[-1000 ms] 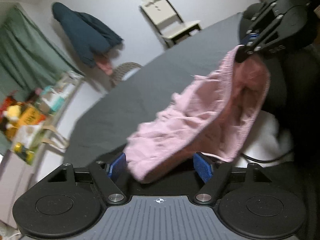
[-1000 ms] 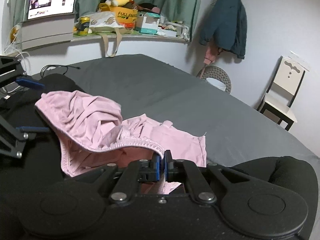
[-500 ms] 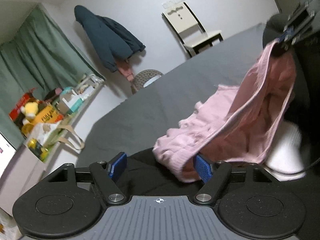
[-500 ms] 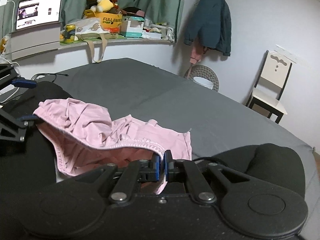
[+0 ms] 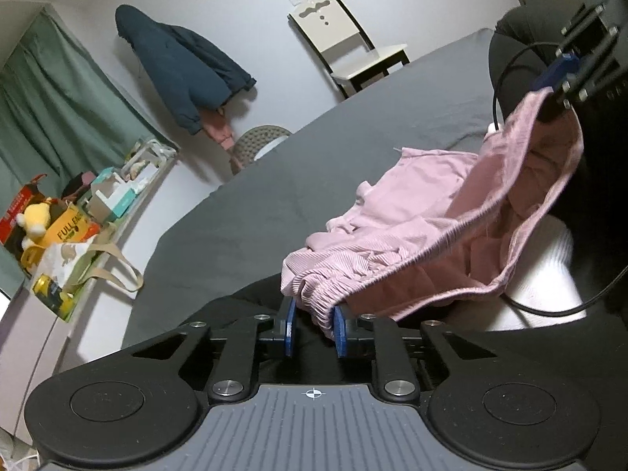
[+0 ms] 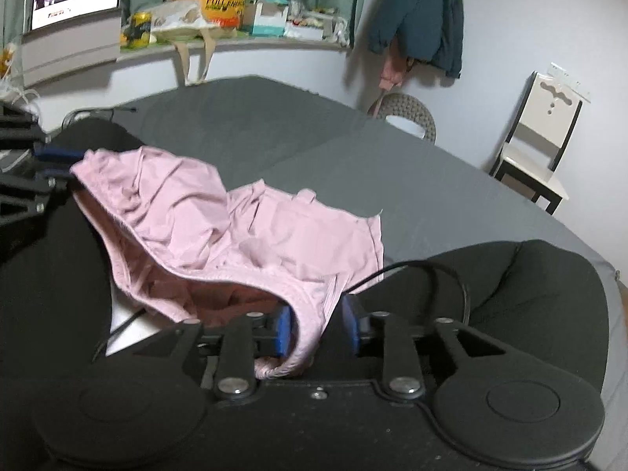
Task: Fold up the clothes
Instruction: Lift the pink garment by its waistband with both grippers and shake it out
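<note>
Pink shorts [image 6: 243,227] sag between two grippers over a grey bed [image 6: 282,133]. The left gripper [image 5: 313,325] and right gripper [image 6: 316,331] each have their fingers apart around the waistband; clamping looks next, before spreading it flat.

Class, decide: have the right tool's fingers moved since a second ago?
Yes. The right tool has opened: its fingers, previously pinched shut on the pink garment's waistband, now stand apart.
</note>
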{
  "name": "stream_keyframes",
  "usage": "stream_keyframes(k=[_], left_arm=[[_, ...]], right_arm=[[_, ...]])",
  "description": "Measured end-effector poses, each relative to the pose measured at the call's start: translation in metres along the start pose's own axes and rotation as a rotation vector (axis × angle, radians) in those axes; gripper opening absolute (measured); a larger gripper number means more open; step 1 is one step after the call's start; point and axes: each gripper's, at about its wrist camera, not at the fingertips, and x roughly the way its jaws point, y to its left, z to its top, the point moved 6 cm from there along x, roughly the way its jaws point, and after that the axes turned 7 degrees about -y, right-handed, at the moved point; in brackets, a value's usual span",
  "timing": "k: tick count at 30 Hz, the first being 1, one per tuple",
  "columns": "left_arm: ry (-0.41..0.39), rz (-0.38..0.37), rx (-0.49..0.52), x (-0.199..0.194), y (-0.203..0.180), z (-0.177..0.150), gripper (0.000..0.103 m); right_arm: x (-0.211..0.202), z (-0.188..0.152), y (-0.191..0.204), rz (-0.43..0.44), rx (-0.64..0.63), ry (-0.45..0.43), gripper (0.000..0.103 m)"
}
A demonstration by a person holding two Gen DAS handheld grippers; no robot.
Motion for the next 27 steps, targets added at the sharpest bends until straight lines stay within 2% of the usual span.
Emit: stream_keyframes(k=[4, 7, 8, 9, 11, 13, 17, 20, 27], left_arm=[[0.002, -0.019, -0.035, -0.001, 0.005, -0.001, 0.014], [-0.008, -0.015, -0.036, -0.003, 0.008, 0.000, 0.013], [-0.011, -0.014, -0.035, -0.003, 0.008, 0.000, 0.013], [-0.016, -0.010, -0.034, -0.004, 0.009, 0.000, 0.013], [-0.031, 0.012, -0.021, -0.006, 0.014, 0.002, 0.012], [-0.049, 0.047, 0.000, -0.008, 0.020, 0.006, 0.012], [-0.110, 0.127, 0.040, -0.019, 0.050, 0.031, 0.012], [-0.199, 0.217, 0.098, -0.039, 0.083, 0.071, 0.012], [-0.379, 0.418, 0.259, -0.097, 0.151, 0.172, 0.012]], right_arm=[[0.003, -0.006, 0.013, 0.042, -0.060, 0.057, 0.035], [0.005, -0.008, 0.019, 0.026, -0.104, 0.040, 0.034], [0.005, -0.008, 0.019, 0.015, -0.111, 0.031, 0.025], [0.004, -0.007, 0.017, -0.001, -0.117, 0.015, 0.009], [0.000, -0.003, 0.014, -0.031, -0.122, -0.020, 0.009], [-0.009, 0.005, 0.005, -0.037, -0.073, -0.077, 0.008], [-0.034, 0.046, -0.014, -0.048, -0.023, -0.212, 0.008], [-0.057, 0.092, -0.025, -0.063, -0.039, -0.337, 0.008], [-0.128, 0.208, -0.055, -0.174, -0.194, -0.610, 0.007]])
